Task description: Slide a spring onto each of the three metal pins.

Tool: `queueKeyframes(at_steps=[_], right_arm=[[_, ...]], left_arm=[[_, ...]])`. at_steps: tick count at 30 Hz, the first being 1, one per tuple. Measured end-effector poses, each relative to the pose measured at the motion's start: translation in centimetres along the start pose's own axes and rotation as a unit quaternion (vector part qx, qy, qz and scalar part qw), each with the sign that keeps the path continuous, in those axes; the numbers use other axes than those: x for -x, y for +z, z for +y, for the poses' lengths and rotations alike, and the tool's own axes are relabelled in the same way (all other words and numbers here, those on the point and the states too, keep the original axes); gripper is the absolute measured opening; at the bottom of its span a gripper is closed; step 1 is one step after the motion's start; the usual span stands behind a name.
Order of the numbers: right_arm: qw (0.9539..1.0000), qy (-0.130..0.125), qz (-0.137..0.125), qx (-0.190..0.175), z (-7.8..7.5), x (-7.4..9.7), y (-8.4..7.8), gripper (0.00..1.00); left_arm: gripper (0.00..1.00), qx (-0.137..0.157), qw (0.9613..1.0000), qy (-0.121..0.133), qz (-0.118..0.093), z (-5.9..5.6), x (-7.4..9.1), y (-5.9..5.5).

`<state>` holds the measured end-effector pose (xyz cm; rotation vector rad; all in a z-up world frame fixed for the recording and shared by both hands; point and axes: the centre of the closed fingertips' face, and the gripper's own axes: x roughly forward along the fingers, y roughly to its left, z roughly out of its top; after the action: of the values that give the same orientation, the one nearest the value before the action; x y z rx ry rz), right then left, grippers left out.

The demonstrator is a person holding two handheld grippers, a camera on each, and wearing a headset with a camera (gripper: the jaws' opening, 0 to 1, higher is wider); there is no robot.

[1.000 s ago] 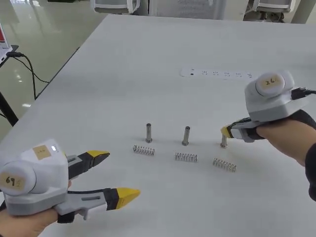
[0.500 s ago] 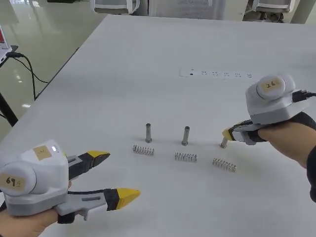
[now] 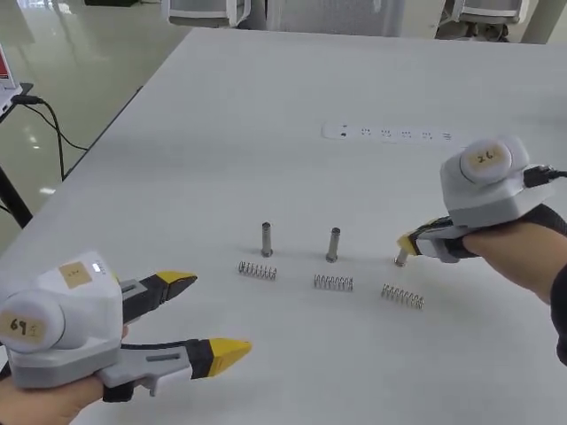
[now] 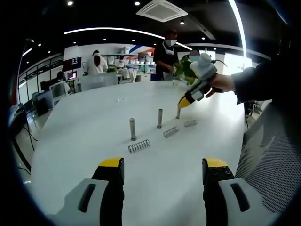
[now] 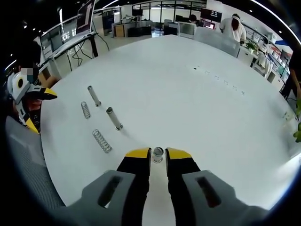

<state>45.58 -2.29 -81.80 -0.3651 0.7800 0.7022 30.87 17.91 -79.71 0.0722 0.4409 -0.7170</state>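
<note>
Power strip (image 3: 387, 133) lies far back on the table (image 3: 221, 115); left pin (image 3: 267, 239), middle pin (image 3: 334, 243) and right pin (image 3: 401, 258) stand upright in a row, bare metal; one spring (image 3: 257, 269) lies flat before each; right gripper (image 5: 158, 155) straddles the right pin, jaws close beside it, grip unclear; left gripper (image 3: 215, 314) hovers nearer the person, jaws wide apart.
</note>
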Motion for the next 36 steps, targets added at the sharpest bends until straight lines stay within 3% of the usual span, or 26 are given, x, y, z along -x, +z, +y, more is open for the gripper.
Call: queueKeyframes(at_steps=[11, 36], right_arm=[[0.9999, -0.005, -0.011, 0.006, -0.3, 0.2, 0.1, 0.22], [0.9999, -0.003, -0.016, 0.001, -0.4, 1.5, -1.1, 0.23]], left_arm=[[0.66, -0.002, 1.0000, -0.001, 0.001, -0.2, -0.1, 0.1], [0.66, -0.001, 1.0000, -0.004, 0.002, -0.2, -0.1, 0.0]])
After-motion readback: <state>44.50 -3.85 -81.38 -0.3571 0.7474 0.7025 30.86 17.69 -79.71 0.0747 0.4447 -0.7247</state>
